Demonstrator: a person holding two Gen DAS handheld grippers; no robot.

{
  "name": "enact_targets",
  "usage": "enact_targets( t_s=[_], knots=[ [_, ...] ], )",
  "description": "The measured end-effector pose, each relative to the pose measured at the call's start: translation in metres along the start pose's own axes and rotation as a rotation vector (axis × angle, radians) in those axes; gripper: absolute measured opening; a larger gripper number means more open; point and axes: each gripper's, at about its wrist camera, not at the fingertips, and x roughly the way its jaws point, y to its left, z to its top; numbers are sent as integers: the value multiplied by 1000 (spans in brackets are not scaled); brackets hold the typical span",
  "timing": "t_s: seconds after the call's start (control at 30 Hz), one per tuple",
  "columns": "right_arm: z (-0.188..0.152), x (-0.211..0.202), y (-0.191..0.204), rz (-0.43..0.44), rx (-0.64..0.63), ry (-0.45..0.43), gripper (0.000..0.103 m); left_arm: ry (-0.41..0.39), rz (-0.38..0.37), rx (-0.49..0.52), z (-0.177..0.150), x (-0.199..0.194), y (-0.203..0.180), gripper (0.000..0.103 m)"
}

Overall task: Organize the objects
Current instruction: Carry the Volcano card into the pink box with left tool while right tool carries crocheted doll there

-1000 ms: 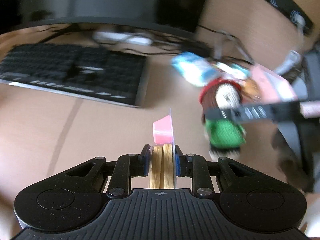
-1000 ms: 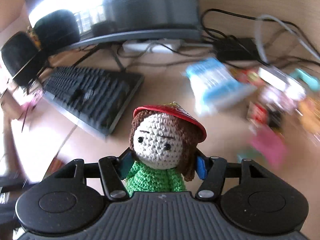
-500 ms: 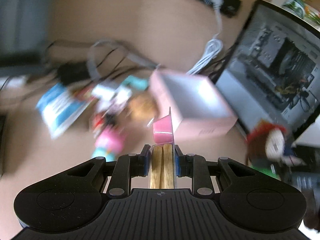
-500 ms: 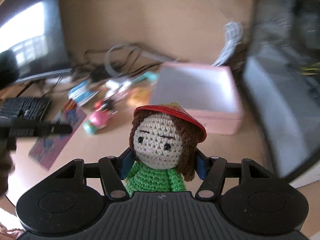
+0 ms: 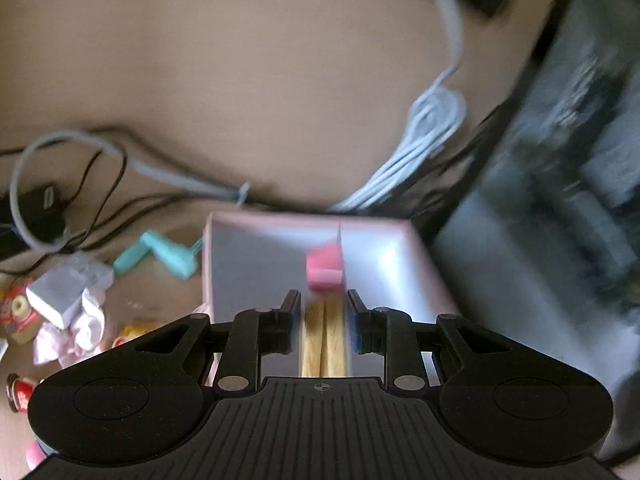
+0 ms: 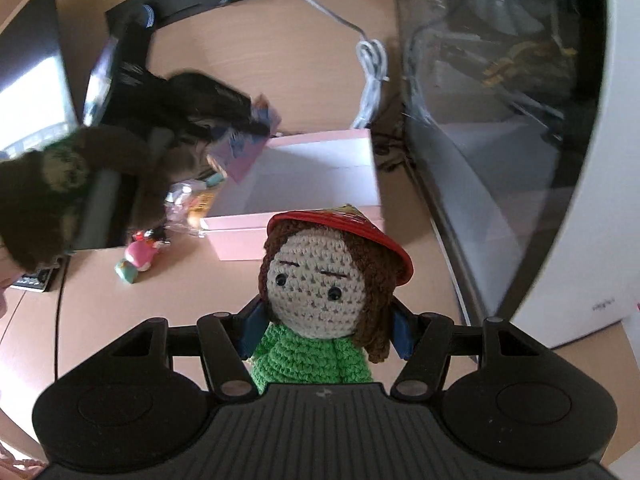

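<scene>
So the left hand-held gripper (image 5: pixel 323 322) is clamping a snack pack (image 5: pixel 324 308) over the pink box (image 5: pixel 400 227), the right hand-held gripper (image 6: pixel 324 330) is gripping the crochet doll (image 6: pixel 320 304) just short of it; next up, probably dropping both inside.

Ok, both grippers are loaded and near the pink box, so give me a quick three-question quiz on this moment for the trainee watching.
1. True or false: the right gripper is shut on the crochet doll.
2. Multiple choice: what does the left gripper hold? A) a teal toy B) a snack pack with biscuit sticks and a pink dip cup C) a white cable
3. Fill in: the open container ahead of both grippers is the pink ____.

Key: 1 true. 2 B: the snack pack sits between the jaws, over the box's inside. 3 box, which looks empty where its inside shows.
</scene>
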Motion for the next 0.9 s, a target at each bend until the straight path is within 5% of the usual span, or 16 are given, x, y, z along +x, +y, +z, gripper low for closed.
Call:
enact_targets(
  t_s=[0.1, 0.23, 0.47, 0.6, 0.8, 0.9],
  knots=[
    [-3, 4, -11, 3, 14, 16, 62, 26, 74, 11, -8, 13, 2, 27],
    [12, 10, -14, 28, -1, 1, 62, -47, 37, -94, -12, -17, 19, 27],
    [98, 50, 7, 136, 34, -112, 62, -50, -23, -154, -44, -87, 63, 27],
    [148, 110, 27, 84, 0, -119, 62, -25, -4, -212, -87, -122, 99, 27],
    [161, 204, 45, -78, -93, 37, 62, 15, 0, -396, -139, -160, 156, 27],
    [153, 232, 50, -34, -61, 160, 62, 19, 12, -478, -161, -174, 182, 27]
  ],
)
